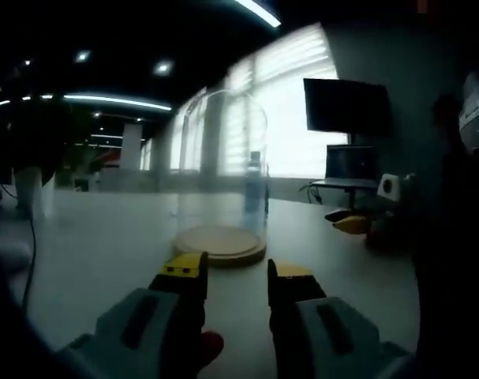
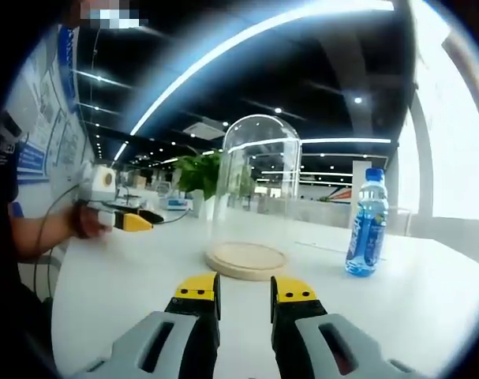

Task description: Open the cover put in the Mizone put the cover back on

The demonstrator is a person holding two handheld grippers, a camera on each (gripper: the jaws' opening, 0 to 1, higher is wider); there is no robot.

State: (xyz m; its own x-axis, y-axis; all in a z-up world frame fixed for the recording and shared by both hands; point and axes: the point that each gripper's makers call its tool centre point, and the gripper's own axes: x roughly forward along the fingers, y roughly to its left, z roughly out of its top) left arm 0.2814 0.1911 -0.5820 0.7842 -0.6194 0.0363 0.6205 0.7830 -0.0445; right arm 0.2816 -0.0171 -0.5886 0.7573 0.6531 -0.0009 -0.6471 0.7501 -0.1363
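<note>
A: Progress?
B: Nothing done, as far as I can judge. Glass cover [image 2: 255, 185] sits on its wooden base [image 2: 246, 260], on the table [image 2: 129, 292]. Mizone bottle [image 2: 367, 223] stands outside, near the base.
A: Grippers?
B: Left gripper [image 1: 236, 276] and right gripper [image 2: 245, 294] both have jaws apart, empty, short of the base.
A: Left to do?
B: Everything: lift cover, bottle in, cover back.
</note>
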